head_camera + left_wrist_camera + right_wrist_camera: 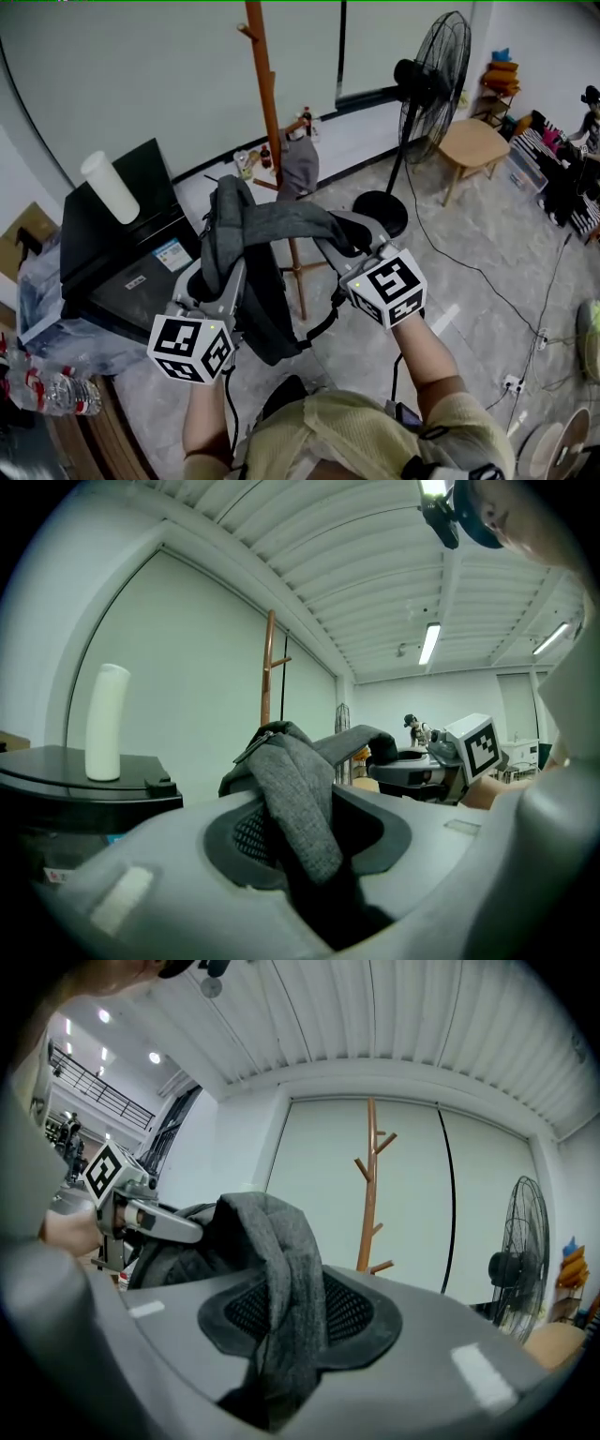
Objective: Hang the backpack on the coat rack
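- Not hung yet: find backpack (251, 281) up in the air, short of the coat rack (267, 94) and touching no peg.
- Pinching the grey strap (281, 223) with left gripper (214, 272); pads pressed onto a folded run of it, seen close in the left gripper view (300, 799).
- Likewise with right gripper (345, 236): clamped on the strap's other end, cloth bunched between the jaws (286, 1279).
- Left to do, by judgement: close on the rack, lift the strap loop over a peg, release both.
- Woven, matte and limp for the strap; black and sagging for the body below.
- Slim wooden pole with short upslanting pegs for the rack, bearing a grey item (298, 167), possibly a cap, too small to settle.
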`<state>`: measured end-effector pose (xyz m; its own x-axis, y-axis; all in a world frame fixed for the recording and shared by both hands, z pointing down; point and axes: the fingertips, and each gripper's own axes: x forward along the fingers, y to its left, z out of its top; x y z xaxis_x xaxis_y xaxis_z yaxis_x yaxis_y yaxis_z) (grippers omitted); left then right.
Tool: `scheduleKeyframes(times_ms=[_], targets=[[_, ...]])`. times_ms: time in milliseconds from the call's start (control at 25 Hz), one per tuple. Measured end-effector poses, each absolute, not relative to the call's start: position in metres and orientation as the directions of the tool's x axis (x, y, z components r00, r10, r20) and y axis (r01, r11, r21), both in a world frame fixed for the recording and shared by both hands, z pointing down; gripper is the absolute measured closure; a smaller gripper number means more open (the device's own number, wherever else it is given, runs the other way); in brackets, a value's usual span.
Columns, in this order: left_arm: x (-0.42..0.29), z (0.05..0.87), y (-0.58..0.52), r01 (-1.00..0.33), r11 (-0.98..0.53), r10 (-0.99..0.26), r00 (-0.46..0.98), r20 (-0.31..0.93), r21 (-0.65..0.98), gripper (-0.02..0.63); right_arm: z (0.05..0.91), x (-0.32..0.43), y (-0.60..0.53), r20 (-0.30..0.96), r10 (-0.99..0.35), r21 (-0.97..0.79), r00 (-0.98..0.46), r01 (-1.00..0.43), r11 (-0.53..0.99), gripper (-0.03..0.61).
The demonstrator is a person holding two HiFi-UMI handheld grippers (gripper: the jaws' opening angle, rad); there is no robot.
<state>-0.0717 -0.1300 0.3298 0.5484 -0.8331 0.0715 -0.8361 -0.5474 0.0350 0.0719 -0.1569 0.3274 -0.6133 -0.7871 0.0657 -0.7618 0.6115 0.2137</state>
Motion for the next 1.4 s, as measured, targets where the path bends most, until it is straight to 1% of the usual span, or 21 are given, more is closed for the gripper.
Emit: scheduleKeyframes(times_ms=[160,440,640,840,1160,1400], targets=[[-0.08,0.306,-0.159,-0.835,-0.547,-0.836,0.549,0.01,0.055,0.476,0.301,0.062,-0.192,0.026,-0.786,0.239,-0.617,-0.76,0.604,0.46],[-0.095,0.277,-0.202,-0.834,-0.548,-0.836,0.544,-0.079,0.06,0.474,0.263,0.046,-0.238,0.0,-0.795,0.323,-0.606,-0.752,0.574,0.46],[-0.107,0.252,-0.213,-0.835,-0.547,-0.831,0.533,-0.159,0.064,0.474,0.239,0.035,-0.254,-0.067,-0.791,0.375,-0.609,-0.75,0.546,0.46],[-0.102,0.231,-0.231,-0.83,-0.556,-0.82,0.542,-0.181,0.032,0.471,0.217,0.038,-0.271,-0.142,-0.795,0.365,-0.59,-0.777,0.512,0.46],[-0.097,0.204,-0.258,-0.854,-0.52,-0.835,0.51,-0.209,-0.007,0.469,0.171,0.038,-0.298,-0.187,-0.762,0.478,-0.62,-0.735,0.48,0.46],[-0.092,0.181,-0.286,-0.884,-0.467,-0.856,0.461,-0.232,-0.033,0.468,0.141,0.04,-0.331,-0.212,-0.736,0.518,-0.643,-0.713,0.473,0.46]])
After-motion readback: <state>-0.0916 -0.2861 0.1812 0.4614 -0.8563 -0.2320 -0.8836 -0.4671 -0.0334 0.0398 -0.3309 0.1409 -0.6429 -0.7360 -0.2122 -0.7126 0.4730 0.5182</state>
